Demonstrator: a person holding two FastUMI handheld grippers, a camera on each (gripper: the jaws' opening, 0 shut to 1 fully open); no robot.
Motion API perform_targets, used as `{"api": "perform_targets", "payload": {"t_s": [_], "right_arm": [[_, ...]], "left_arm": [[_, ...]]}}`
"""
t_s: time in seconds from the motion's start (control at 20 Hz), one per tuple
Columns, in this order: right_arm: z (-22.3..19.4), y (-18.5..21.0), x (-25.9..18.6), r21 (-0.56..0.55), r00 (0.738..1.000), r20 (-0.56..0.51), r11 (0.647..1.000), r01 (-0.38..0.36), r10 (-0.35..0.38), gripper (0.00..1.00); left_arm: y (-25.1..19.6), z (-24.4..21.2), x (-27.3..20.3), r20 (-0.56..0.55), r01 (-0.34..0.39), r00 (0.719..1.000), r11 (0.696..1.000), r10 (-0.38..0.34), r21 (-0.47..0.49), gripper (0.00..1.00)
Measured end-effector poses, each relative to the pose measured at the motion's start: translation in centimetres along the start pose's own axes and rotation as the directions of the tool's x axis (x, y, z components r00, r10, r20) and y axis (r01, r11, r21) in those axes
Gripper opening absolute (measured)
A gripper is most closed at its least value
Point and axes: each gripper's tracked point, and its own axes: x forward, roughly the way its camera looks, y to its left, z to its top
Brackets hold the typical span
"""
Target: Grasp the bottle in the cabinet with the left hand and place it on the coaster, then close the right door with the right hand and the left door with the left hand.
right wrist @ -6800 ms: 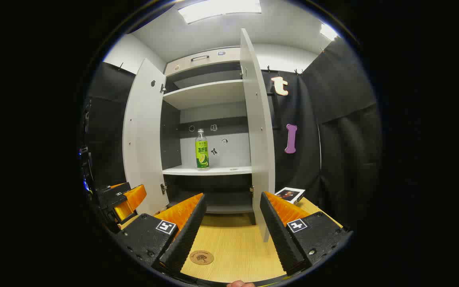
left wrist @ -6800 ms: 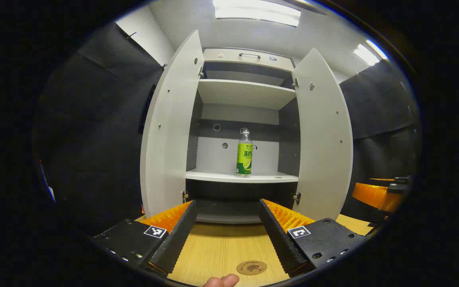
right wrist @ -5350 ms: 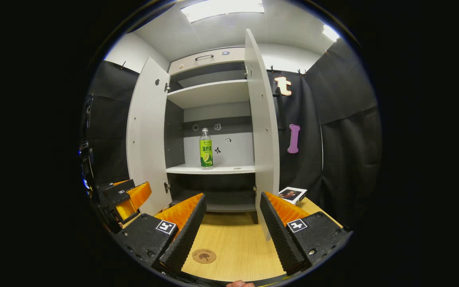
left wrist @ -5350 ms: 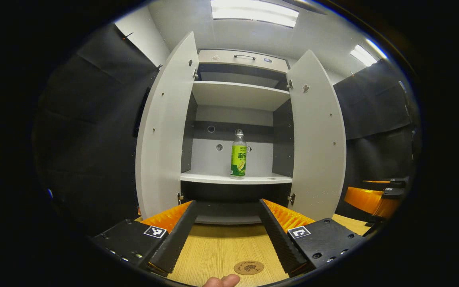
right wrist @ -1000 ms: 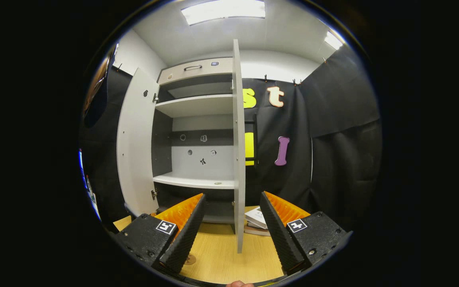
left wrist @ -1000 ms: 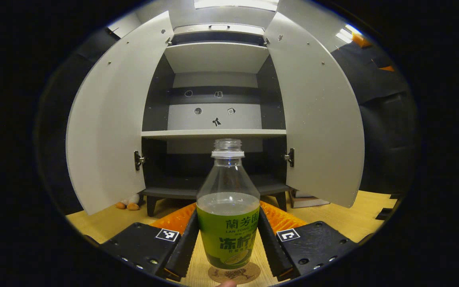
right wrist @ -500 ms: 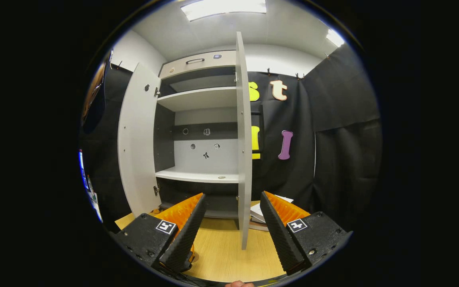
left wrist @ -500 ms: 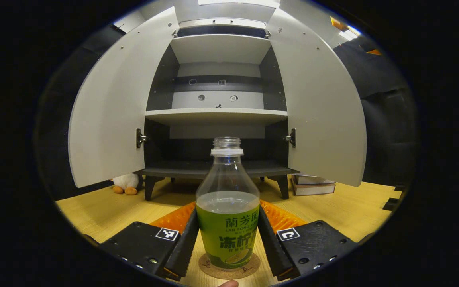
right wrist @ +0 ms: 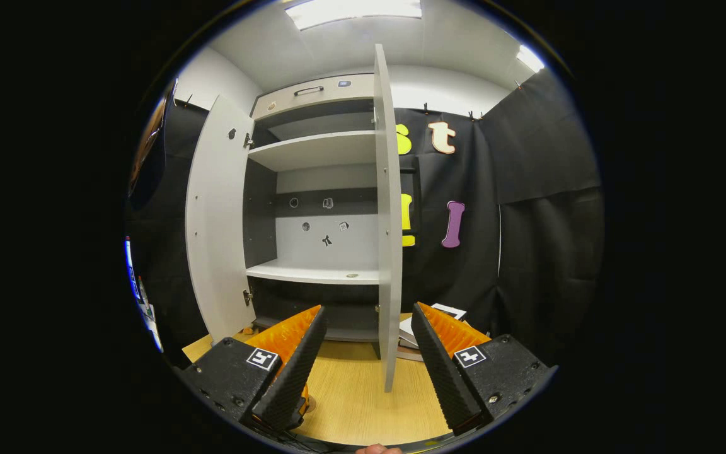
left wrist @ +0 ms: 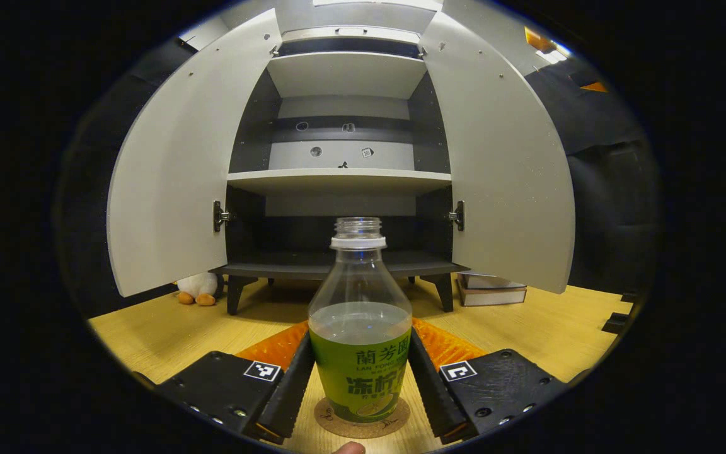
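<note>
Left gripper: black ribbed fingers pressed against both flanks of the bottle, clamped low on the green label so the clear shoulder and open neck stand upright. Bottle base resting on the round cork coaster, on the near part of the pale wood-grain table; grip probably kept only until the bottle stands steady. Beyond, the grey cabinet with flat matt shelves, left door and right door both swung wide. Far left, under the left door, a small plush toy; far right, stacked books.

Right gripper: fingers spread, gripping nothing, poised just near the right door's thin edge, seemingly ready to push it shut.
</note>
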Motion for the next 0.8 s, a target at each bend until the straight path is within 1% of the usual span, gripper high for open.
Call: {"api": "perform_targets", "payload": {"t_s": [0.1, 0.15, 0.25, 0.35, 0.45, 0.6, 0.8], "right_arm": [[-0.3, 0.1, 0.0, 0.001, 1.0, -0.004, 1.0, -0.003, 0.003, 0.83], [-0.3, 0.1, -0.1, -0.003, 1.0, -0.007, 1.0, -0.002, 0.002, 0.83], [-0.5, 0.0, -0.2, -0.007, 1.0, -0.011, 1.0, 0.0, 0.0, 0.83], [-0.6, 0.0, -0.2, 0.0, 1.0, -0.014, 1.0, 0.001, -0.001, 0.83], [-0.9, -0.1, -0.2, 0.006, 1.0, -0.019, 1.0, 0.004, -0.004, 0.83], [-1.0, 0.0, -0.2, 0.02, 1.0, -0.016, 1.0, 0.0, 0.0, 0.83], [-1.0, 0.4, -0.2, 0.028, 1.0, 0.0, 1.0, -0.014, 0.014, 0.83]], "left_arm": [[-0.1, -0.3, 0.0, -0.01, 0.009, 1.0, 1.0, -0.008, 0.009, 0.77], [-0.1, -0.3, 0.0, -0.011, 0.008, 1.0, 1.0, -0.008, 0.017, 0.8], [0.1, 0.0, 0.0, -0.004, 0.006, 1.0, 1.0, -0.006, 0.022, 0.9], [0.1, 0.3, -0.1, 0.003, 0.008, 1.0, 1.0, -0.008, 0.022, 0.96], [0.2, 1.2, -0.4, 0.022, 0.007, 1.0, 1.0, -0.008, 0.023, 0.96], [0.4, 3.1, -0.9, 0.084, 0.006, 0.996, 1.0, -0.007, 0.005, 0.96], [0.6, 5.4, -1.9, 0.101, 0.019, 0.995, 1.0, -0.018, -0.015, 0.96]]}}
